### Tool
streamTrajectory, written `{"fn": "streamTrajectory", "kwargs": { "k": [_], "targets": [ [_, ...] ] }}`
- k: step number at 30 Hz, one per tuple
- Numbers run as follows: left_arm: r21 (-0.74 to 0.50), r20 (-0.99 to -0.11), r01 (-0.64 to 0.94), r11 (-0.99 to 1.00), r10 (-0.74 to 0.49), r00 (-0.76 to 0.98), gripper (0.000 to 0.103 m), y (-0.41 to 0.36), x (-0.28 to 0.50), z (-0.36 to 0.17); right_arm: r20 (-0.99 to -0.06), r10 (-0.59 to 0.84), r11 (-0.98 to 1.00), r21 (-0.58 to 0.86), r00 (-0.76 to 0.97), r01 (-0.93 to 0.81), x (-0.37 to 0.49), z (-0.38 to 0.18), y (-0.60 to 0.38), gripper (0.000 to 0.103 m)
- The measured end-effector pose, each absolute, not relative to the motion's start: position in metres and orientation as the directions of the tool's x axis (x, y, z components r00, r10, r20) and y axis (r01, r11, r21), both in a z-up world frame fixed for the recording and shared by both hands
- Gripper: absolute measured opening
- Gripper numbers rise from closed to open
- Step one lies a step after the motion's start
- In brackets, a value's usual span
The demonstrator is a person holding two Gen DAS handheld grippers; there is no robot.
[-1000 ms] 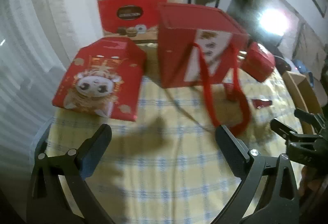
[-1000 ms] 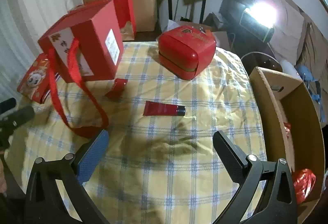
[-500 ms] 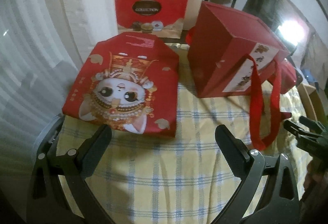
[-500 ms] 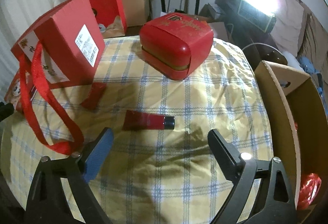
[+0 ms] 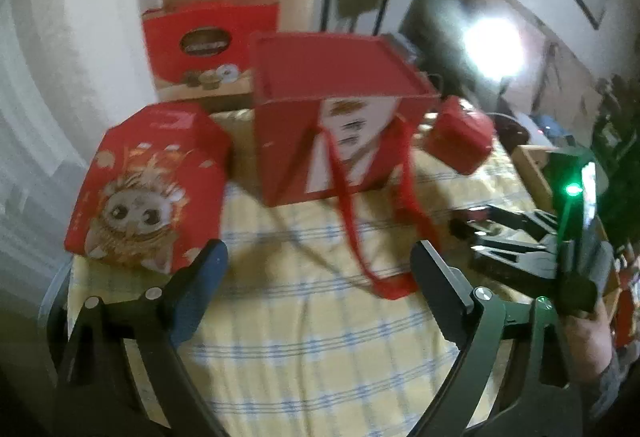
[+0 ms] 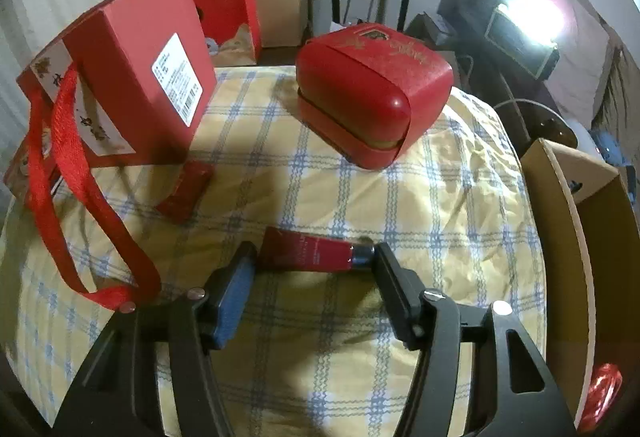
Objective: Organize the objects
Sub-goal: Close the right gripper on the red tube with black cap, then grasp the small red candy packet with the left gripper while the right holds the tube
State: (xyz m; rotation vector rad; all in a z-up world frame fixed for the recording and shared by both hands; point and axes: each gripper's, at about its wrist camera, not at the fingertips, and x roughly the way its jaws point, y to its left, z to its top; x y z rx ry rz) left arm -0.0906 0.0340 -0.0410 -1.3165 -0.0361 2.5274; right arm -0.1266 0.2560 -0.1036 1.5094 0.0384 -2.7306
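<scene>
A small red tube with a dark cap (image 6: 310, 256) lies on the yellow checked tablecloth (image 6: 460, 197). My right gripper (image 6: 312, 261) is low over it with one finger at each end of the tube, closing in; I cannot tell whether the fingers touch it. It also shows in the left wrist view (image 5: 480, 233). My left gripper (image 5: 316, 269) is open and empty above the cloth, facing a red box with red ribbon handles (image 5: 332, 117) and a flat red cat-print box (image 5: 148, 185).
A rounded red tin (image 6: 372, 93) stands at the back of the table. A small flat red packet (image 6: 186, 193) lies beside the ribbon box (image 6: 132, 69). An open cardboard box (image 6: 580, 257) with red items stands at the right edge. More red boxes (image 5: 212, 37) are stacked behind.
My right gripper has moved forward and down to the red tube and its fingers have narrowed around it. My left gripper has swung back rightward, with the view blurred.
</scene>
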Motion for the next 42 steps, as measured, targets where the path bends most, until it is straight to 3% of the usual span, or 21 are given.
{"fn": "streamTrajectory", "kwargs": {
  "k": [7, 19, 34, 42],
  "targets": [
    [-0.160, -0.791, -0.320, -0.934, 0.315, -0.525, 0.089, 0.073, -0.088, -0.031, -0.848, -0.034, -0.999, 0.014, -0.529, 0.041, -0.122, -0.102, 0.262, 0.060],
    [-0.215, -0.826, -0.373, -0.902, 0.372, -0.424, 0.066, 0.148, -0.108, -0.057, -0.841, -0.028, -1.000, 0.031, -0.540, 0.003, -0.092, -0.091, 0.295, 0.061],
    [-0.098, -0.893, -0.312, -0.945, 0.222, -0.392, 0.066, 0.162, -0.141, -0.113, -0.838, -0.042, -0.999, 0.046, -0.544, 0.007, -0.086, -0.089, 0.308, 0.061],
    [-0.039, -0.885, -0.279, -0.959, 0.163, -0.436, 0.066, 0.154, -0.148, -0.119, -0.839, -0.053, -0.999, 0.052, -0.542, 0.017, -0.087, -0.089, 0.305, 0.061]
  ]
}}
